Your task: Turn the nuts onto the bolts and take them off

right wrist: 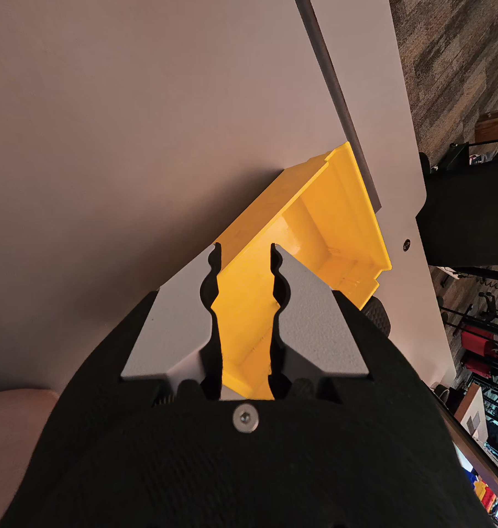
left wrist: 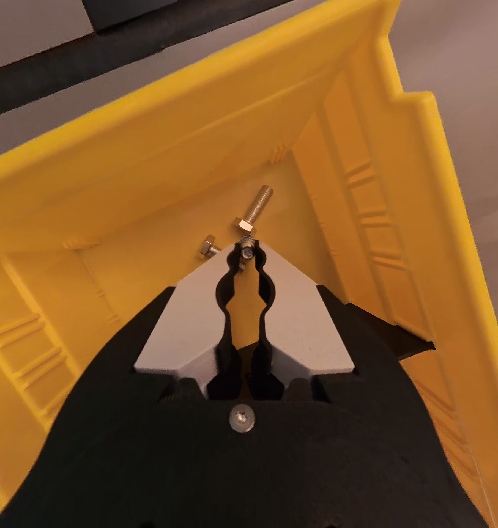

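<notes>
1. Clearly, the left gripper [left wrist: 247, 248] is closed on a small bolt with nut [left wrist: 246, 251] inside the yellow bin [left wrist: 156, 160]; the pick-up step seems in hand.
2. The right gripper [right wrist: 245, 245] hangs apart, empty, above the bin [right wrist: 342, 217].
3. Next, I judge, lift and bring both together.
4. Two more bolts [left wrist: 253, 211] lie near; one is half hidden behind the fingers [left wrist: 207, 274].

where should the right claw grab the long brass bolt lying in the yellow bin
Probably by its hex head, or the shank just above it. The long brass bolt lies flat on the yellow bin floor, threads pointing away, so come from above with the fingers straddling its axis. The left claw crowds the head end.
</notes>
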The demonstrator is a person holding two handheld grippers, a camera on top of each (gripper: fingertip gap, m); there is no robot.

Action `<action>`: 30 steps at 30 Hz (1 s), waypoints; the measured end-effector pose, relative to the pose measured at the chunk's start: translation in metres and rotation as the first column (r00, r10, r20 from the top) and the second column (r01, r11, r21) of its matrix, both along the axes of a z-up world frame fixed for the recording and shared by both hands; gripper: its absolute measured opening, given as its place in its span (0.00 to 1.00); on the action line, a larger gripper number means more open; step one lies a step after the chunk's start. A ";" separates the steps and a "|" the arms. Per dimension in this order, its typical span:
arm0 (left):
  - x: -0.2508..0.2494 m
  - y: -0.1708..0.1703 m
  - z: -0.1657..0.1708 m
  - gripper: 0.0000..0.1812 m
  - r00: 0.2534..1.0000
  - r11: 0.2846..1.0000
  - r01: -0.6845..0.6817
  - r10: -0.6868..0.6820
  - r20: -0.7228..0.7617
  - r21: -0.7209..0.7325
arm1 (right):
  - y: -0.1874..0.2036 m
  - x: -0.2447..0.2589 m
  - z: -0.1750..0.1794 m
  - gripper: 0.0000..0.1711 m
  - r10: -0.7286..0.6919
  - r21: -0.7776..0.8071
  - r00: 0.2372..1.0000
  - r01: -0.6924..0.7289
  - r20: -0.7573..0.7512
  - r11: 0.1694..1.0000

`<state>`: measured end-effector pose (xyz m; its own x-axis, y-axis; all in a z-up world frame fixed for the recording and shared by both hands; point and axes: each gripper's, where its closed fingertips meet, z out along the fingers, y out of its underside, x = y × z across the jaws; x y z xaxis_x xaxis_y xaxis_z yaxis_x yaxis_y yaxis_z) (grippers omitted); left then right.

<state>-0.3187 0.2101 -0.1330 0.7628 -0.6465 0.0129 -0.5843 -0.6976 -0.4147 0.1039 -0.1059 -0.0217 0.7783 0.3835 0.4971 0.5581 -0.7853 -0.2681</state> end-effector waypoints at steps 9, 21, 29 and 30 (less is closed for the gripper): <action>-0.002 -0.007 0.005 0.04 1.000 1.000 0.021 -0.021 -0.018 -0.010 | 0.000 0.000 -0.001 0.20 0.000 -0.005 1.000 0.000 -0.001 1.000; 0.062 -0.081 0.144 0.04 0.873 0.957 0.227 -0.283 0.397 0.181 | 0.004 -0.007 -0.004 0.19 0.021 -0.022 1.000 -0.020 0.015 1.000; 0.159 -0.207 0.149 0.04 0.558 0.677 0.707 -0.713 0.425 0.207 | 0.004 -0.010 -0.007 0.19 0.035 -0.037 0.999 -0.034 0.017 0.999; 0.169 -0.213 0.139 0.04 0.553 0.655 0.730 -0.734 0.394 0.197 | 0.004 -0.009 -0.007 0.19 0.035 -0.037 0.999 -0.034 0.015 0.999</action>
